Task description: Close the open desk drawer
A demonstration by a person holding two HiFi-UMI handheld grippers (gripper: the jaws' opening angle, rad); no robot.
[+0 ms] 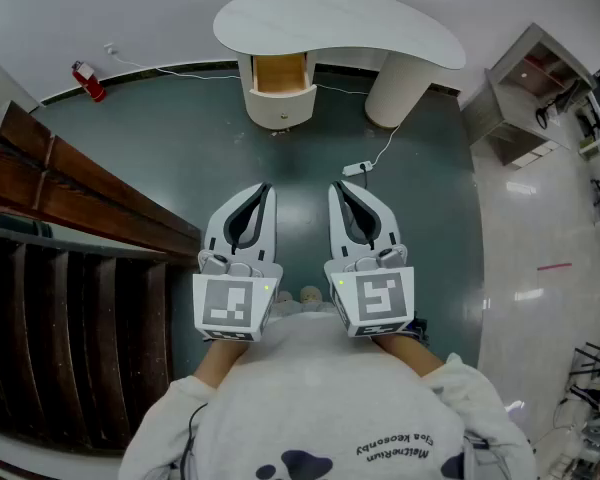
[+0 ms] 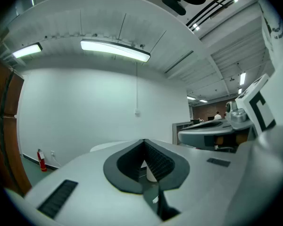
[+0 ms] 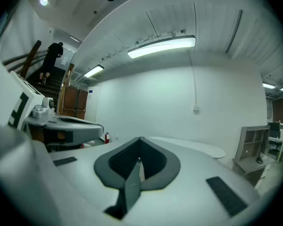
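Floor (image 1: 160, 148) is dark green and mostly bare; it's the whole gap left to cross. Desk (image 1: 380, 28), white curved top, stands at the far wall. Wooden stair rail (image 1: 80, 183) runs along the person's left side, near the left elbow. Drawer (image 1: 280, 96) sits pulled out of the pedestal under the desk's left end, wood inside showing, well apart from both claws. Left claw (image 1: 264, 188) has its tips together w/ nothing between them; right claw (image 1: 336, 188) is the same, both held about level, side by side in front of the chest. Approach not begun, by my read. Risks: (1) white cable (image 1: 385, 148) and its plug block (image 1: 356, 169) lie on the floor between person and desk, so a foot could catch and jerk the rig. (2) Closed tips make a narrow contact, so an off-centre push prob. skews the drawer and jams it. (3) Too hard a shove could slam it or rock the pedestal. (4) A left swing may clip the rail.
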